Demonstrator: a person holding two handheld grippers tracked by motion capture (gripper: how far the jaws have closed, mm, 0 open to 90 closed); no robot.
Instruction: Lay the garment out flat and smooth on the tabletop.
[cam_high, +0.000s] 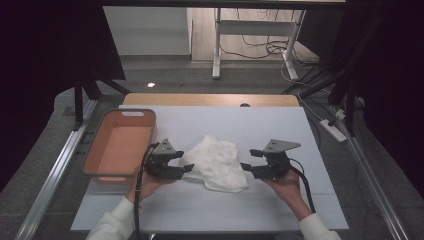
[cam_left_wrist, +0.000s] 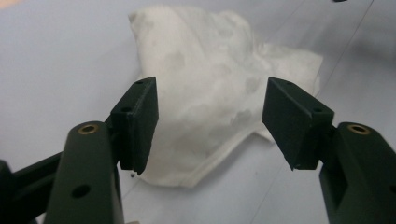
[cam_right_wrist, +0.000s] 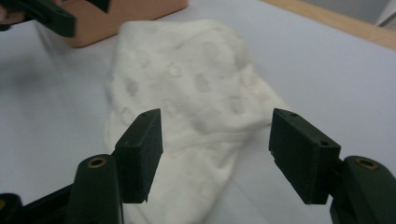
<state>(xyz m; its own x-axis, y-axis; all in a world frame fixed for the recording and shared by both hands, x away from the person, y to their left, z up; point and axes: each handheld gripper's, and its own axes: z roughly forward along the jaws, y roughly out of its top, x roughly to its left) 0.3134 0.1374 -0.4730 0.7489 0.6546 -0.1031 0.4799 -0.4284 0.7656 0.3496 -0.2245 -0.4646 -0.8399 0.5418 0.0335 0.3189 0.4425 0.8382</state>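
A crumpled white cloth lies mid-tabletop, nearer the front edge. The left hand-held gripper and right hand-held gripper flank it, jaws spread wide and empty. An orange bin sits at the left edge.

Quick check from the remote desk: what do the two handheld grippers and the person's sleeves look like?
Both the left gripper and the right gripper are black, each topped with a grey three-cornered plate and trailing a black cable. Their blocky jaws carry brass-coloured pivot rings. The person's sleeves are white.
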